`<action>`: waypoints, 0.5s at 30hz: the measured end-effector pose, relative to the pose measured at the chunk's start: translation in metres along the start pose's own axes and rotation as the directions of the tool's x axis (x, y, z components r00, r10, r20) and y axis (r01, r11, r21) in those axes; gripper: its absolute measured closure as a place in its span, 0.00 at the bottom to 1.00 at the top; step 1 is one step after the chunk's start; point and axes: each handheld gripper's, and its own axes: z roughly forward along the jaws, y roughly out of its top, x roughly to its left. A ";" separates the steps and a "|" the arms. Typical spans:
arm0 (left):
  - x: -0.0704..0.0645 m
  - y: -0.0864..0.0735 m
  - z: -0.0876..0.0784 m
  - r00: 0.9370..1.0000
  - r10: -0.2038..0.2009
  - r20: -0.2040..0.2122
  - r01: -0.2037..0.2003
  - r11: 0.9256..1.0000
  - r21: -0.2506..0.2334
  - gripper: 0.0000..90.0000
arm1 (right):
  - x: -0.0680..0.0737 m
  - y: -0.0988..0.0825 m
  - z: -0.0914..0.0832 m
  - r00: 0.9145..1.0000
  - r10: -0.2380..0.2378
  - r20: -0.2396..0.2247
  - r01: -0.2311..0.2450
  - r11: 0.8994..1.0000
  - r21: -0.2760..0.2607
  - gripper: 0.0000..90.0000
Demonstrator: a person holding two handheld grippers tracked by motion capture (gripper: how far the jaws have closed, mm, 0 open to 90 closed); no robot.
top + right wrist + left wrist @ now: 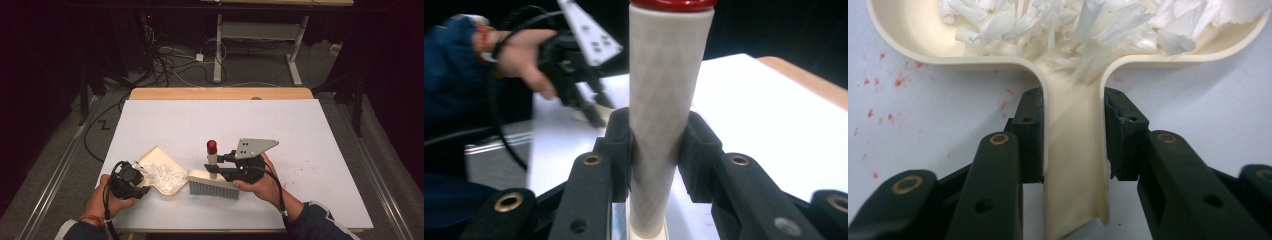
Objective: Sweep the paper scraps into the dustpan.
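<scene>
Left tool [1073, 145] clamps the dustpan [1073, 165] handle; white paper scraps [1083, 30], apparently shredded, fill its pan. Right tool [656, 150] grips the brush [213, 181] handle upright, bristles on the tabletop [300, 130] beside the dustpan.

Black gripper [216, 165] jaws, brass rivets — navy sleeves [312, 222].

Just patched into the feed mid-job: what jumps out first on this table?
The cream dustpan, heaped with white paper shreds, sits at the near left of the white table, its handle clamped by the left gripper. Right beside it a hand brush stands bristles-down against the pan's mouth, its red-capped handle upright in the shut right gripper. Faint red specks dot the tabletop.
</scene>
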 end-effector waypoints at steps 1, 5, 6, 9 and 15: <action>0.000 0.000 0.000 1.000 0.002 -0.001 -0.002 1.000 0.001 0.70 | -0.007 0.001 0.002 0.999 -0.006 0.040 0.006 1.000 0.001 0.78; 0.000 0.000 0.000 1.000 0.006 -0.003 -0.006 1.000 0.000 0.70 | -0.017 0.002 0.003 0.997 0.010 0.078 -0.009 1.000 -0.006 0.78; 0.000 0.000 0.000 1.000 0.007 -0.003 -0.007 1.000 0.000 0.70 | -0.019 0.003 0.003 0.995 0.006 0.097 -0.006 1.000 -0.005 0.78; 0.000 0.000 0.000 1.000 0.007 -0.001 -0.007 1.000 0.000 0.70 | -0.022 0.005 -0.003 0.993 0.006 0.117 -0.003 1.000 -0.029 0.78; -0.001 0.000 0.000 1.000 0.008 -0.001 -0.008 1.000 0.004 0.70 | -0.002 0.015 -0.017 0.999 -0.021 0.044 0.024 0.998 -0.054 0.78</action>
